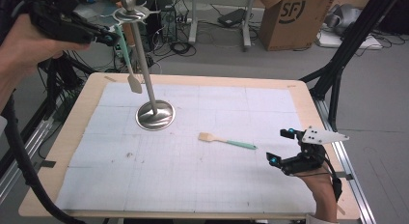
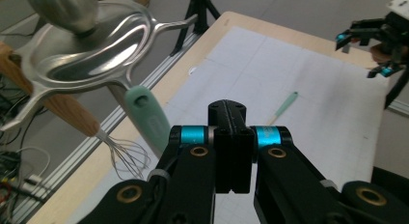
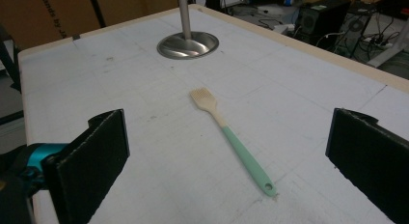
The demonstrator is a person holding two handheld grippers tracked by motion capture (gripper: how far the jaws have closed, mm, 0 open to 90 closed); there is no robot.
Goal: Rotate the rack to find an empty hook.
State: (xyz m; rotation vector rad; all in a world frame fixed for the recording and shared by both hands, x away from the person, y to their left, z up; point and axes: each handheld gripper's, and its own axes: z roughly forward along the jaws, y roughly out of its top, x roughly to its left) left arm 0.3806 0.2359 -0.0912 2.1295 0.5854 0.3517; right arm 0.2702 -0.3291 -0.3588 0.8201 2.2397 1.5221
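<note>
Jaws of the left gripper (image 2: 233, 137) are pressed together with nothing between them, up by the top of the rack (image 1: 153, 64) at the far left. Right gripper (image 1: 284, 149) rests wide apart at the near right, nothing in it.

Green-handled spatula (image 1: 126, 57) hangs from a hook on the rack, blade down over the table (image 1: 299, 96). Matching brush (image 3: 229, 137) lies flat mid-table, straight ahead of the right gripper. A whisk (image 2: 126, 154) with a wooden handle also hangs from the rack.

Risks:
- Left gripper sits just beside the hooks; a bump could swing the spatula off or rock the rack on its base.
- Brush lies flat, so pads may scrape the mat and skid it.

Hard to tell:
- How securely the spatula's hole sits on the hook.
- Rack hooks are partly cut off in the left gripper view.
- Whisk is hardly visible in the high view.
</note>
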